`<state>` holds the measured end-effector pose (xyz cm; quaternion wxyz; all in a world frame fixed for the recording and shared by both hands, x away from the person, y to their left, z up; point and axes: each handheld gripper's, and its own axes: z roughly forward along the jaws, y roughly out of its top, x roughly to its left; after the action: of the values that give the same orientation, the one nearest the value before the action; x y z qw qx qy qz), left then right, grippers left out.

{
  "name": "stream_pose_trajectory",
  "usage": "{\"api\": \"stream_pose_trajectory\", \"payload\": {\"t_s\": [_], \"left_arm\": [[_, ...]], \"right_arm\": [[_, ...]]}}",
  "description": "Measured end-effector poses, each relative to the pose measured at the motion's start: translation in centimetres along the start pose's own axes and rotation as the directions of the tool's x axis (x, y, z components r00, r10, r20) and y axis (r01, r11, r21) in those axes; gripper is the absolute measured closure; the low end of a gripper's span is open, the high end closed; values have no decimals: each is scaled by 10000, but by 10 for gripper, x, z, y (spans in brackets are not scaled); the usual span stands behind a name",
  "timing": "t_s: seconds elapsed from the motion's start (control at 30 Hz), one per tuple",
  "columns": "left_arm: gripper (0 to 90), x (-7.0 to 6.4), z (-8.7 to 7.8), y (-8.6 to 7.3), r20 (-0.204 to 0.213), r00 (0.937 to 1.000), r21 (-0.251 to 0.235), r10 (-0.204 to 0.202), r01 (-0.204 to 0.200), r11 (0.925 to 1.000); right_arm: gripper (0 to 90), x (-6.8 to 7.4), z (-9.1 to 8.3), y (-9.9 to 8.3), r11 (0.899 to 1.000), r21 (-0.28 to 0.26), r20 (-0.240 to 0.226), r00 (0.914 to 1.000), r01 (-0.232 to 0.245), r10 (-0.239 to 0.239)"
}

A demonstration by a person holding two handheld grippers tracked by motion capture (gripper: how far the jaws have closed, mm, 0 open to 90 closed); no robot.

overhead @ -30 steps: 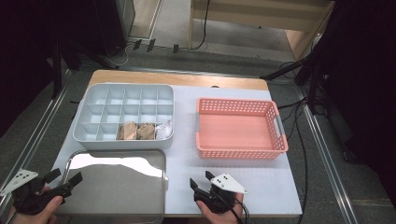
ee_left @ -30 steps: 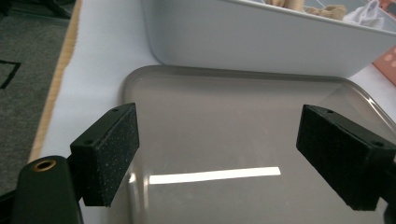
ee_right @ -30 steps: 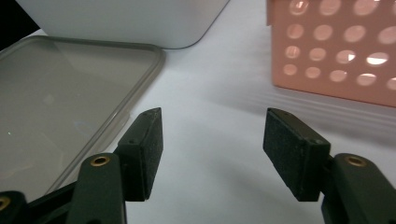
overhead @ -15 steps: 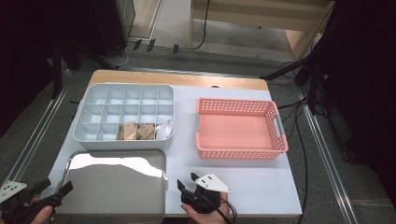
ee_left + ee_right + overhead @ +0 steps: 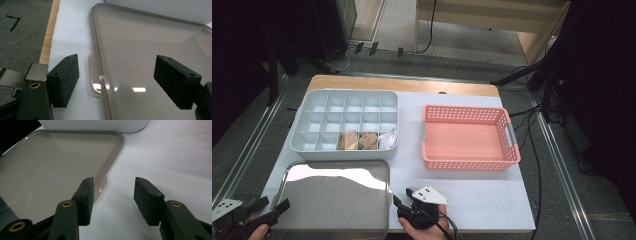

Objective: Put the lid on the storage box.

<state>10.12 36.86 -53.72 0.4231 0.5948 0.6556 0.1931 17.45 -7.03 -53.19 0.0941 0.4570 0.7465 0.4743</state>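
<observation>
A flat, shiny grey translucent lid lies at the table's near left. My left gripper is at its near-left corner. In the left gripper view the left gripper is open, its jaws on either side of the lid's edge and small tab. My right gripper sits by the lid's right edge. Seen in its own view, the right gripper is open beside another tab, with nothing between its pads.
A pale compartment box stands behind the lid, with two brown items and a clear packet in its near row. An empty pink basket stands at the right. White table surface lies near the right gripper.
My right gripper has slid left to the lid's right edge. My left gripper has drawn back a little toward the table's near edge.
</observation>
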Motion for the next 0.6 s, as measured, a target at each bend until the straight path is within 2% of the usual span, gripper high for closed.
{"api": "stream_pose_trajectory", "payload": {"t_s": [0.27,0.47,0.53,0.6], "left_arm": [[253,-1,0,0,85,10000,66,43,-43,10000],[259,-1,1,1,230,9997,100,-73,70,9999],[263,0,2,3,344,9991,132,-257,253,9996],[270,1,2,5,413,9985,177,-366,359,9992]], "right_arm": [[553,5,6,-1,9997,247,-207,9998,21,-16],[565,8,12,-1,9990,432,-286,9996,-61,73],[579,9,14,1,9987,462,-361,9991,-192,209],[599,9,15,4,9975,471,-350,9979,-532,549]]}}
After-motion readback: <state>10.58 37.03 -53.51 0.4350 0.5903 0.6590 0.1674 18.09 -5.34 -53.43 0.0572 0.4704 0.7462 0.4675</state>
